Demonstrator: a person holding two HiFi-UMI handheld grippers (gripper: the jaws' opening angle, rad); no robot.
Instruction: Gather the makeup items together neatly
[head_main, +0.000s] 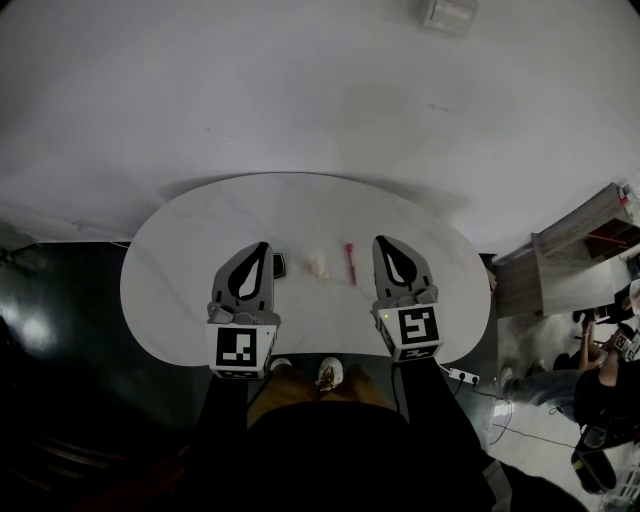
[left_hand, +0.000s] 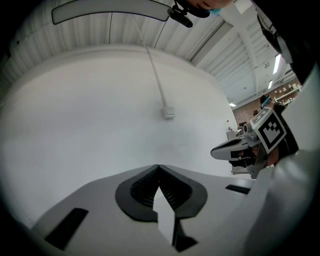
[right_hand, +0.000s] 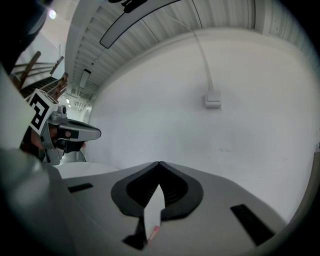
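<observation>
tabletop (head_main: 300, 212), red stick (head_main: 350, 264) lengthwise near-to-far

Dim, even light — the white kidney-shaped tabletop (head_main: 300, 210) casts a soft shadow; fisheye bending and dark vignetting rim every view.

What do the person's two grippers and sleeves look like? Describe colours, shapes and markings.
The left gripper and right gripper match. Each has pale grey jaws tapering to a point, with black, ribbed, teardrop-shaped pads set into them. At the rear, each carries a white cube printed with black square markers. The person wears black sleeves.
</observation>
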